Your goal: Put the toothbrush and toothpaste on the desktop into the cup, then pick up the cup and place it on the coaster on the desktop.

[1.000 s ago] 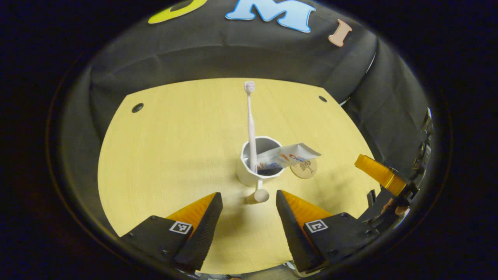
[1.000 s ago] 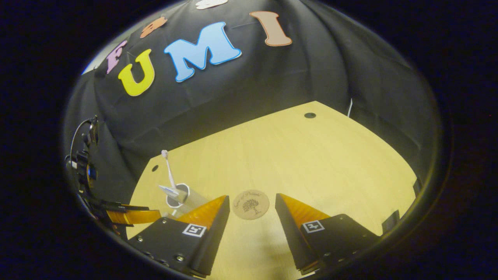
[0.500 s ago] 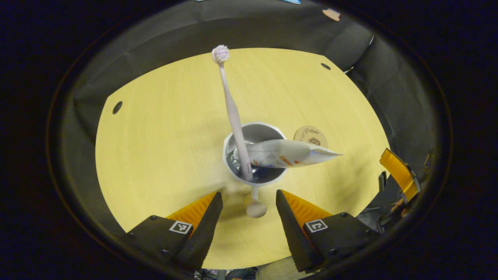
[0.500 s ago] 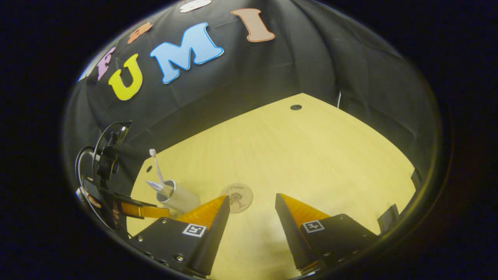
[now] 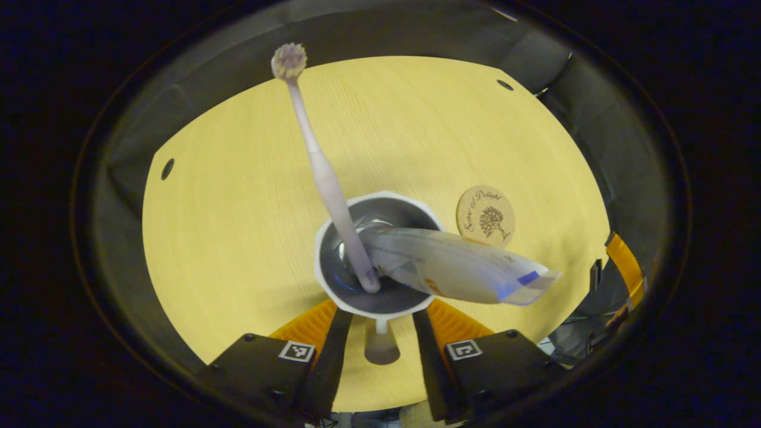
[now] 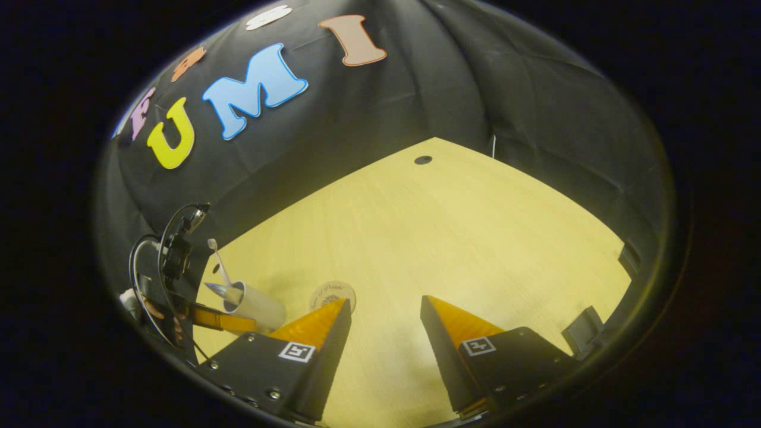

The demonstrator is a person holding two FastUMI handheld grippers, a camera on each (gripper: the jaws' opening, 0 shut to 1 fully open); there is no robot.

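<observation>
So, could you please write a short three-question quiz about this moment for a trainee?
1. True or false: the toothbrush and the toothpaste are both inside the cup.
2. The coaster is: A) under the cup, B) beside the cup, bare, C) held by the right gripper.
3. Fill in: the left gripper has its fingers on either side of the cup's ____.

Key: 1 true; 2 B; 3 handle.

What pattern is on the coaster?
A dark tree with curved writing above it, on the tan round coaster. The left gripper view shows it best.
</observation>
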